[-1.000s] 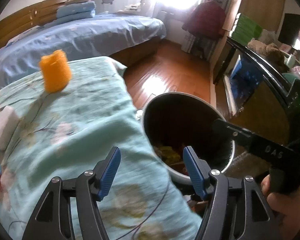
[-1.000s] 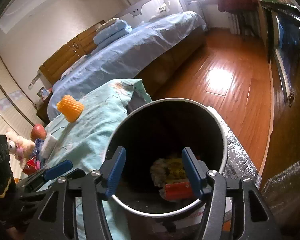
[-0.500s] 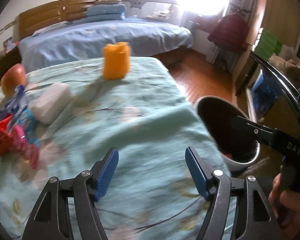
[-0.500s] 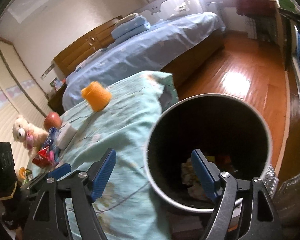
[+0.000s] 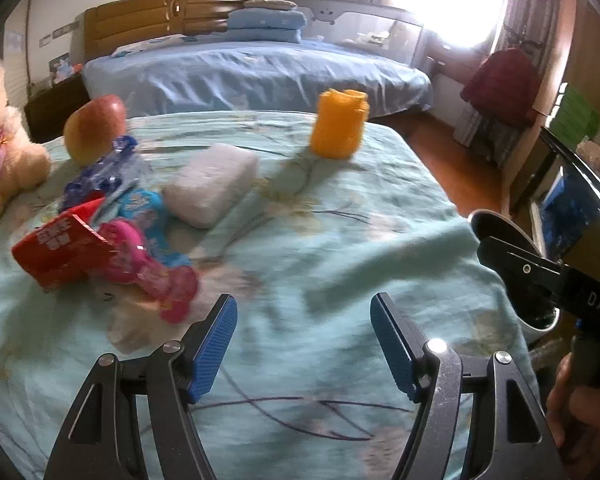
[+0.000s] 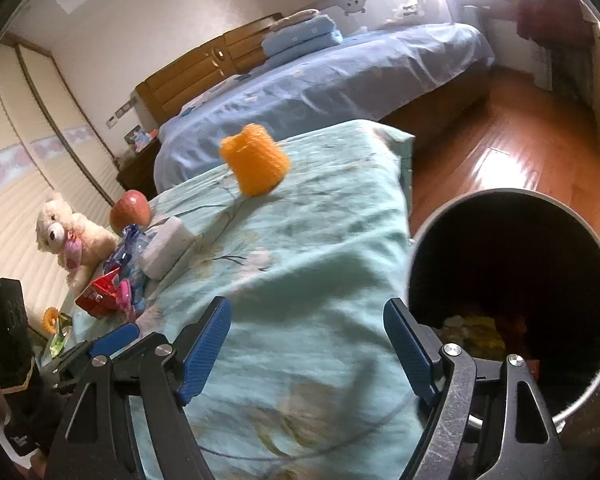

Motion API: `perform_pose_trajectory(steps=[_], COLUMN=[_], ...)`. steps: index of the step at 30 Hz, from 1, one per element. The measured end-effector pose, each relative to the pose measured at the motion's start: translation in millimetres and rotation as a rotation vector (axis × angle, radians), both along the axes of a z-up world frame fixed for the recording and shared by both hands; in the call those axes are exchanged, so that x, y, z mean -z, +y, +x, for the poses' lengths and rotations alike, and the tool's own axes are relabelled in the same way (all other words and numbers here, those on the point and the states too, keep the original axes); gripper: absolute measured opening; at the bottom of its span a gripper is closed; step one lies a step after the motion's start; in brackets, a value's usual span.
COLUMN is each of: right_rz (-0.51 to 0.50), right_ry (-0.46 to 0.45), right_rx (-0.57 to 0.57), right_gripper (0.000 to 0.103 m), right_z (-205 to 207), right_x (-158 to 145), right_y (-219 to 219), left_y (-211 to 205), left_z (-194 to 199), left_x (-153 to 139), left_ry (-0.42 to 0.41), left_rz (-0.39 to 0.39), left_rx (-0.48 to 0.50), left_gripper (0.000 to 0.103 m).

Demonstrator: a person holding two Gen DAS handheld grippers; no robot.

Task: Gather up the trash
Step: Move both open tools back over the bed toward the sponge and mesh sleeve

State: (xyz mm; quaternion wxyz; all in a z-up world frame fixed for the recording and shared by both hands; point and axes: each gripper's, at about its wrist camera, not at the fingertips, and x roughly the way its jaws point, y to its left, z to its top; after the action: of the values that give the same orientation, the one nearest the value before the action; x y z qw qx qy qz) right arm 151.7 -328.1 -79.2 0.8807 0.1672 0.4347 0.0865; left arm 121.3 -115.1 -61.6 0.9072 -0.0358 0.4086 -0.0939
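Crinkled snack wrappers (image 5: 100, 240) lay heaped near the teal-clothed table's (image 5: 340, 240) left edge while both the left hand-held gripper (image 5: 304, 344) and the right hand-held gripper (image 6: 308, 344) hung empty, jaws apart, the right's having just widened beside the dustbin (image 6: 512, 280), probably ready for another pickup.

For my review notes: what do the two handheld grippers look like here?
Both match: the left gripper and right gripper have black angular metal arms with cut-outs, silver pivot screws, and jaws faced with ribbed blue pads. The right gripper's black body carries white "DAS" lettering in the left wrist view.
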Motion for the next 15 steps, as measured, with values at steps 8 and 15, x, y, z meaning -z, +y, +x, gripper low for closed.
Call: perform_pose_trajectory(steps=[8, 15], right_rz=[-0.007, -0.016], right_ry=[0.006, 0.012], right_rx=[-0.039, -0.069], right_gripper=[0.08, 0.08], right_z=[20, 45], right_x=[5, 9], right_y=[21, 34], left_y=[19, 28], left_z=[16, 44], left_x=[-4, -6], left_ry=[-0.012, -0.013], left_rz=[0.034, 0.057], left_rx=[-0.049, -0.059], left_gripper=[0.073, 0.075])
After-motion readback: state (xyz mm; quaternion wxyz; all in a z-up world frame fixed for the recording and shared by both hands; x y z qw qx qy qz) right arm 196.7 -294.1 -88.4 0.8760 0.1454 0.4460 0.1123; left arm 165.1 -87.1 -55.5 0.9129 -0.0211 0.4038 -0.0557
